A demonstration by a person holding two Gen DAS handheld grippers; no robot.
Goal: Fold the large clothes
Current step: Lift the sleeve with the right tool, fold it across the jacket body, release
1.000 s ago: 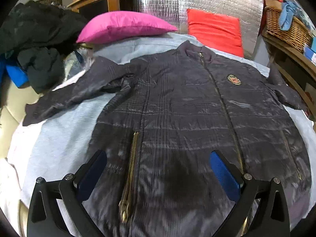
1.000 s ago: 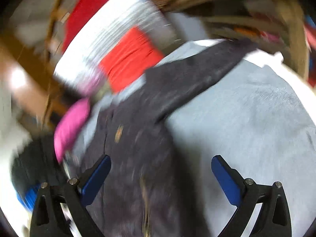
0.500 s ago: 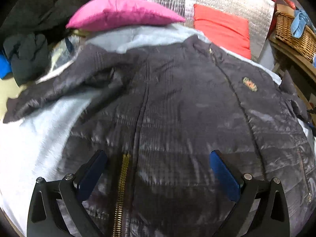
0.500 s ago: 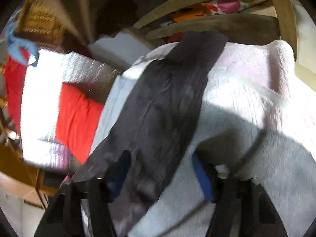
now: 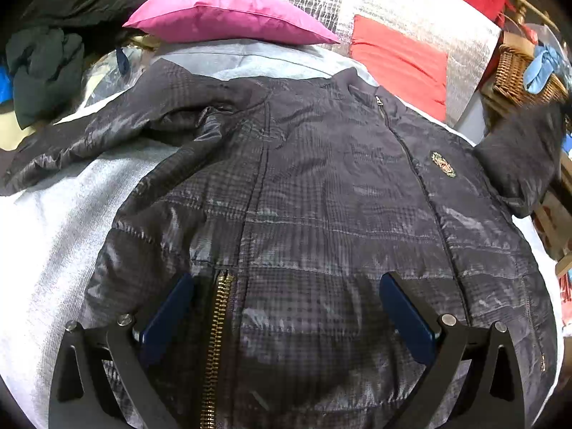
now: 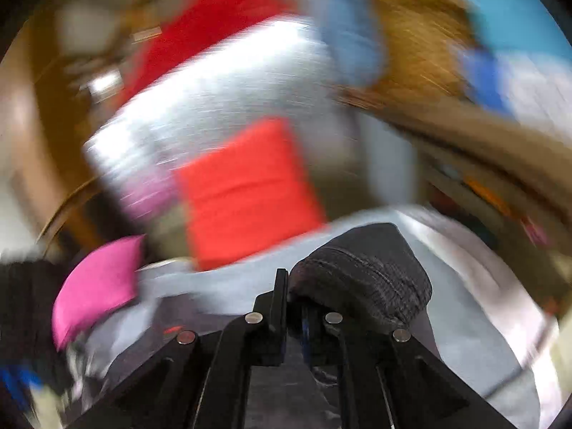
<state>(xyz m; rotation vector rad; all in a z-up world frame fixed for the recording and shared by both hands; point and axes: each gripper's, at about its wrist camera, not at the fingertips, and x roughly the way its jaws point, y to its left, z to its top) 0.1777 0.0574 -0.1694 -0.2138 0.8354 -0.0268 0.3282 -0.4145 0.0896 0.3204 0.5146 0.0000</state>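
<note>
A big dark puffy jacket (image 5: pixel 321 214) lay flat on its back on the bed (image 5: pixel 46 250), zipped up, with its collar toward the head of the bed near the pink pillow (image 5: pixel 228 18) and the red pillow (image 5: pixel 397 60). One sleeve (image 5: pixel 89 143) stretched out to the left edge of the bed. The other sleeve's cuff (image 6: pixel 361 286) was lifted up by the right gripper (image 6: pixel 295 307), whose jaws were clenched tight on the cloth. The left gripper (image 5: pixel 286 307) hung low over the bottom part of the jacket, next to a gold pocket zipper (image 5: pixel 216 339); its jaws were spread wide and held nothing. The right view was very blurry, so that hand seemed to be moving fast. That could cause trouble: the slippery cloth might slide out of the grip, or a hard tug might drag the whole jacket crooked, since nothing pinned it down. A wicker basket (image 5: pixel 514 71) sat close by the right edge of the bed, and the swinging sleeve might catch on it.
</note>
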